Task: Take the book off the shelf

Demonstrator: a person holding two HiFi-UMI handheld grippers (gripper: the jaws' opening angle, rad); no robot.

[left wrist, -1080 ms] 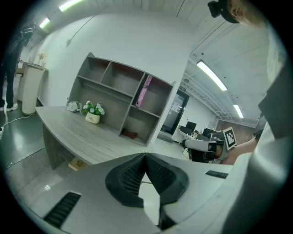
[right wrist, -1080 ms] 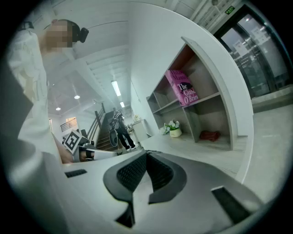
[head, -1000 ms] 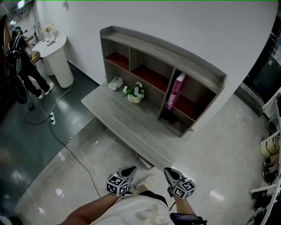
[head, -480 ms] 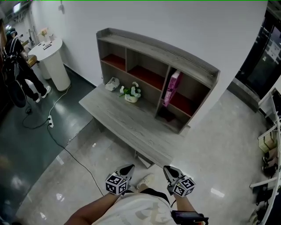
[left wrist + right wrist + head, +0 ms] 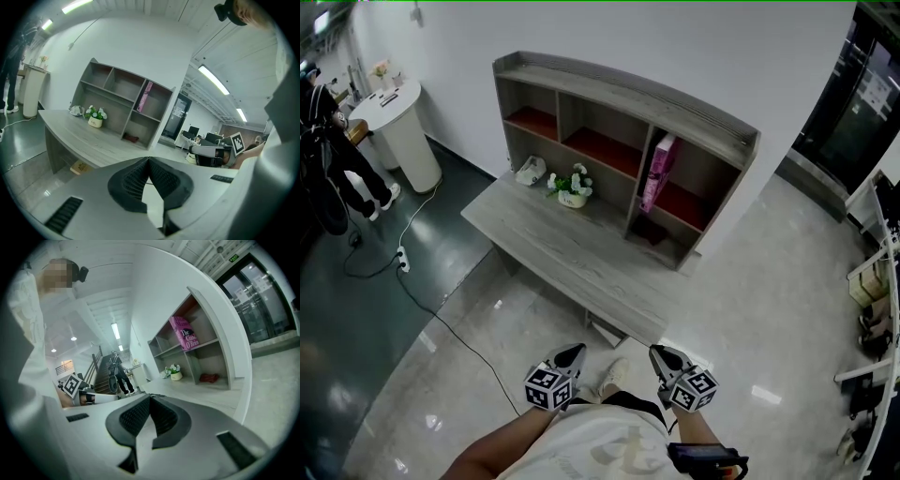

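Observation:
A pink book [image 5: 657, 172] [image 5: 146, 95] [image 5: 184, 333] leans upright in the top right compartment of a grey wooden shelf unit [image 5: 623, 86] that stands on a grey desk [image 5: 553, 256]. Both grippers hang close to the person's body, well short of the desk. My left gripper [image 5: 572, 355] [image 5: 149, 161] is shut with nothing between its jaws. My right gripper [image 5: 660, 356] [image 5: 150, 398] is shut and empty too. Each carries a cube with square markers.
A small pot of white flowers [image 5: 569, 184] and a pale object [image 5: 530, 170] sit on the desk by the shelf. A dark red thing [image 5: 650, 232] lies in the lower right compartment. A white round pedestal [image 5: 397, 128], a person [image 5: 328, 159] and a floor cable [image 5: 422, 281] are at left.
The head view has shifted: the shelf and desk now sit a little further left and higher in the frame. Both grippers stay shut near the body.

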